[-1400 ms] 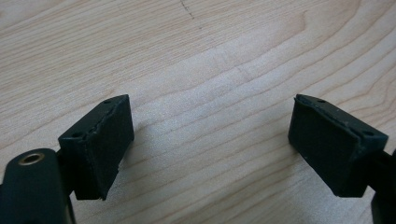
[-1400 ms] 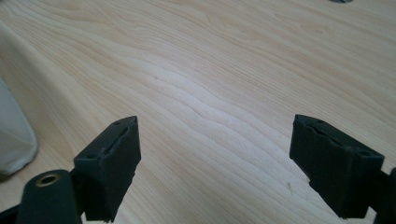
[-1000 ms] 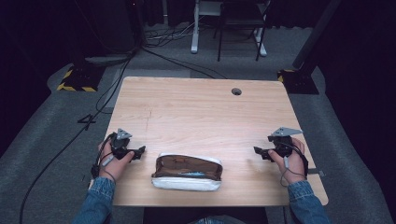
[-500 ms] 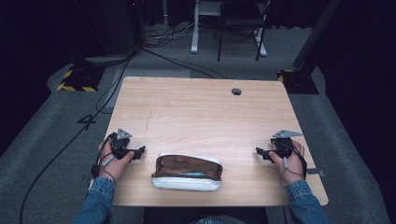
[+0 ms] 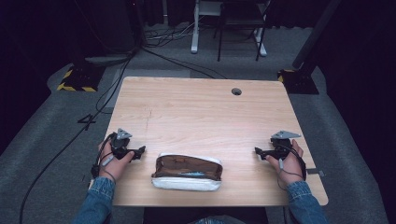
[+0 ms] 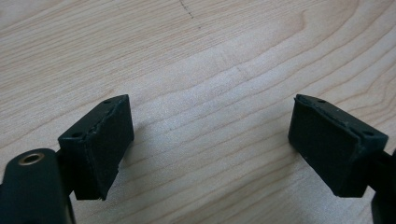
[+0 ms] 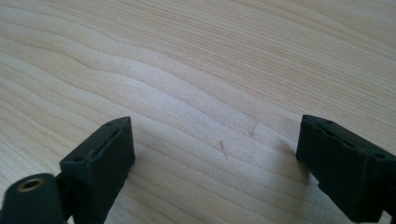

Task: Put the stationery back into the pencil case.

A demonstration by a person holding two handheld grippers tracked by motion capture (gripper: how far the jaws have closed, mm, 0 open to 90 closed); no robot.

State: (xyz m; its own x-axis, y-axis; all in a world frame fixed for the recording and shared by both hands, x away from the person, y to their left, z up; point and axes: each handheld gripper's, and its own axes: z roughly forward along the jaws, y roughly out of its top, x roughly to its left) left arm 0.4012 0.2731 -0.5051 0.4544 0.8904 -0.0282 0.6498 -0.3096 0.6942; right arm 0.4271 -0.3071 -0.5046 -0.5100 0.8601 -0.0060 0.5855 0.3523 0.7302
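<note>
a brown and white pouch was seen lying flat at the 6 o'clock edge of the wooden table, with something blue showing through its clear top. the left gripper was held just beside the pouch at its 9 o'clock, close to it but apart from it, with its jaws spread wide over bare wood. the right gripper was held at the pouch's 3 o'clock, farther off, its jaws likewise spread wide with nothing between them. over the last second the right gripper was shifted slightly toward 6 o'clock, while the left gripper and the pouch were left where they were. from this small adjustment it was judged that handling of the pouch had not begun and that both grippers were only being readied beside it.
</note>
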